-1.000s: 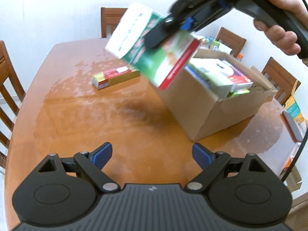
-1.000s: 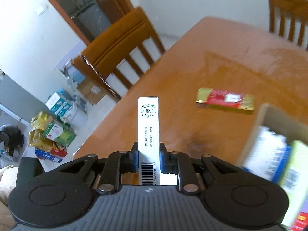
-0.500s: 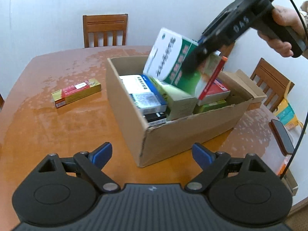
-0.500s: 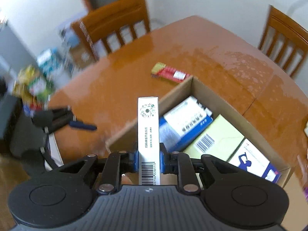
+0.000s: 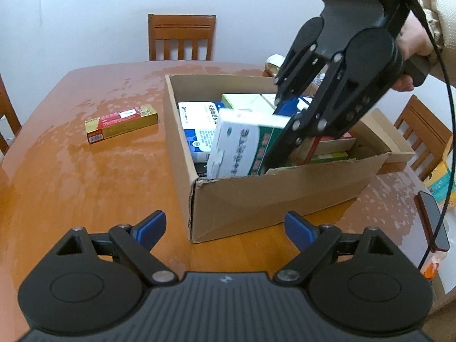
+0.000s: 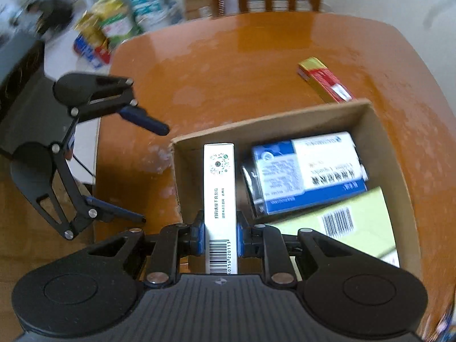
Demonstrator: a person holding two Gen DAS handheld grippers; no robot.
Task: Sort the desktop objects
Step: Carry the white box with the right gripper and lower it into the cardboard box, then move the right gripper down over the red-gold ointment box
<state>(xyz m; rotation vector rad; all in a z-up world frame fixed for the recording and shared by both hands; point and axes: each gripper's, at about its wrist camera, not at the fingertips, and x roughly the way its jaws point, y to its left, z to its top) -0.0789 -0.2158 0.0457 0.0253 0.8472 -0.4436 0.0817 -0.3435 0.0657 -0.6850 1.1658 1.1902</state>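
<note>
your right gripper (image 6: 220, 238) is clamped tight on the green and white box (image 5: 242, 145), pinching it across its thin sides, and it's tipped steeply down with the box's far end already inside the cardboard box (image 5: 273, 196), in the near corner by the torn edge. the slot it's heading for looks narrow to me: the blue and white box (image 6: 306, 171) sits just beside it and the pale green box (image 6: 350, 222) lies next to that, so if you let go while it's this tilted i'd guess it lands propped on a neighbour instead of settling flat, or rides up against the cardboard wall. pushing it down harder could also shove the whole carton along the table (image 5: 85, 176), since the surface looks glossy and nothing is bracing it. your left gripper (image 5: 222, 228) hangs wide open with nothing in it, just in front of the carton's near corner, so watch you don't bump that corner. the red and gold box (image 5: 121, 122) lies out on the table well apart from the carton, so it isn't sorted yet. also the cable (image 5: 444, 114) trailing off your right hand hangs near the phone (image 5: 433, 219) at the table edge, could snag.
</note>
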